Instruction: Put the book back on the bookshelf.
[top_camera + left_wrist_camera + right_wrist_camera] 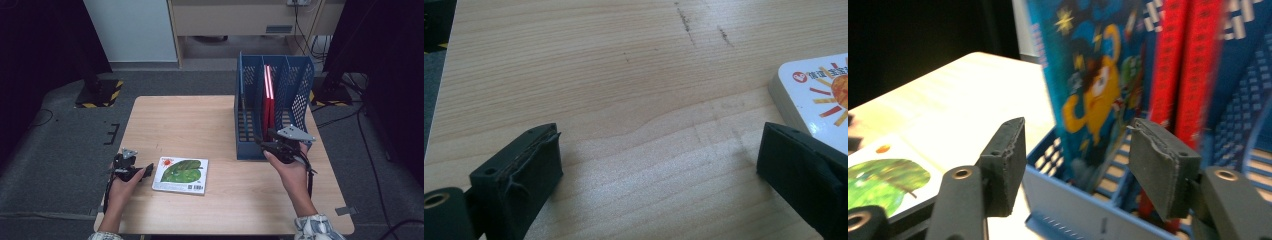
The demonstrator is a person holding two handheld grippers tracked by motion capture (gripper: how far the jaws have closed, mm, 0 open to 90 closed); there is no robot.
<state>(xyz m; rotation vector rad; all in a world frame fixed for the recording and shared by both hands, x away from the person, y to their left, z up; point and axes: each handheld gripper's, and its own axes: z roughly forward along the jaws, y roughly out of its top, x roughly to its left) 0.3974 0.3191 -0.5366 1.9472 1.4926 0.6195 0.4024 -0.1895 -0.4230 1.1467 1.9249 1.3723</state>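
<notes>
a light wooden table (200, 120) carries a blue mesh file rack (250, 125) near its right edge and a green-covered picture book (181, 175) lying flat near the front.

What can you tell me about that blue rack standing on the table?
The blue rack is a plastic file holder with perforated side walls and a slatted floor, split by upright dividers into compartments. It stands upright on the far right part of the wooden table, open toward the person. Red books stand upright in a middle compartment, and the right gripper view shows a blue picture book standing beside them. The right tool hovers at its low front edge, jaws apart.
</notes>
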